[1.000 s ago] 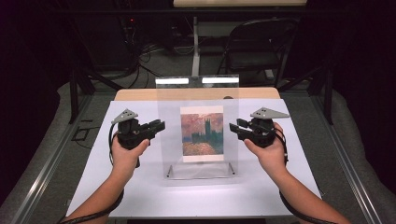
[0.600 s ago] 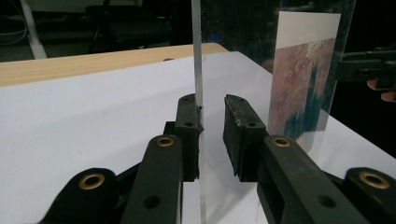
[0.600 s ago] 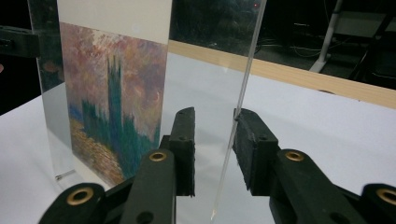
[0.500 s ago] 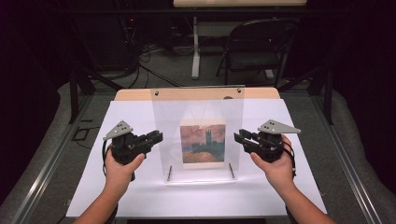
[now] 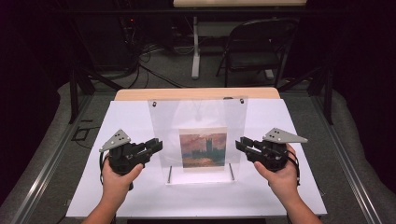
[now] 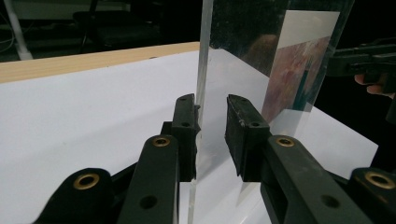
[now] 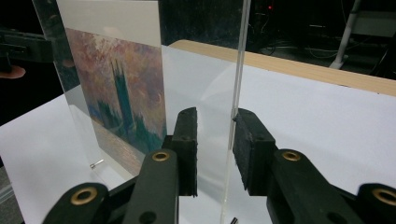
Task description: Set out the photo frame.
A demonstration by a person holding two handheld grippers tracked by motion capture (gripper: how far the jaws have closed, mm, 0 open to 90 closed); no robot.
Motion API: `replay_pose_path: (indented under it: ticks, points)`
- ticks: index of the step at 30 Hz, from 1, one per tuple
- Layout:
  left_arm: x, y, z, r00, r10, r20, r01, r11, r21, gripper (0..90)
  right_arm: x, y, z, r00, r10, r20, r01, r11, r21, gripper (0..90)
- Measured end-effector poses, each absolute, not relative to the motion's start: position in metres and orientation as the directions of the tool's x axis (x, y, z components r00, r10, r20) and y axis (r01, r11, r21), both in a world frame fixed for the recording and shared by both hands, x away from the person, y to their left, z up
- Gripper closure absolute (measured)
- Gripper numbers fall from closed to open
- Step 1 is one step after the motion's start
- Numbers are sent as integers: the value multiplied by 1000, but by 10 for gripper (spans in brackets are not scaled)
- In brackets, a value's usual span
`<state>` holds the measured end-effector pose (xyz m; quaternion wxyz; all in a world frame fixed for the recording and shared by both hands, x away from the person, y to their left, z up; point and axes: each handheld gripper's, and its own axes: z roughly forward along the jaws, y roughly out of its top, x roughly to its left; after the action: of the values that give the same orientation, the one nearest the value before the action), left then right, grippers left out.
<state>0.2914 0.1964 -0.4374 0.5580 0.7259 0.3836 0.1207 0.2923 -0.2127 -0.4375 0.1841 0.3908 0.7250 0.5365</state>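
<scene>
The person's two forearms enter at the near edge of the white-covered counter (image 5: 140,196). The left hand-held gripper (image 5: 156,144) sits at the left edge of a clear acrylic panel (image 5: 198,119); in the left gripper view, one pad (image 6: 186,122) touches the panel's edge while the other (image 6: 240,128) stands off, so the jaws straddle it without clamping. The right hand-held gripper (image 5: 240,142) sits at the panel's right edge; its jaws have just been closing with the panel edge between them, one pad (image 7: 245,135) against it and the other (image 7: 188,135) clear. The panel stands upright at mid-counter, carrying a painted print of towers (image 5: 203,148). Beyond the counter stands a folding chair (image 5: 254,49).
</scene>
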Motion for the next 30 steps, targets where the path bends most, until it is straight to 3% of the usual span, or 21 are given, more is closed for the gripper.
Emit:
replay_pose_path:
  ticks: [11, 21, 30]
  points:
    - [286, 195, -443, 675, 695, -248, 416, -82, 906, 682, 286, -213, -441, -640, 755, 141, 339, 112, 934, 676]
    - [269, 207, -459, 655, 730, -193, 389, -107, 915, 531, 280, -225, -463, -624, 767, 149, 358, 112, 927, 542]
    - [261, 227, -478, 593, 780, -197, 406, -79, 910, 474, 266, -241, -468, -581, 808, 97, 326, 121, 938, 454]
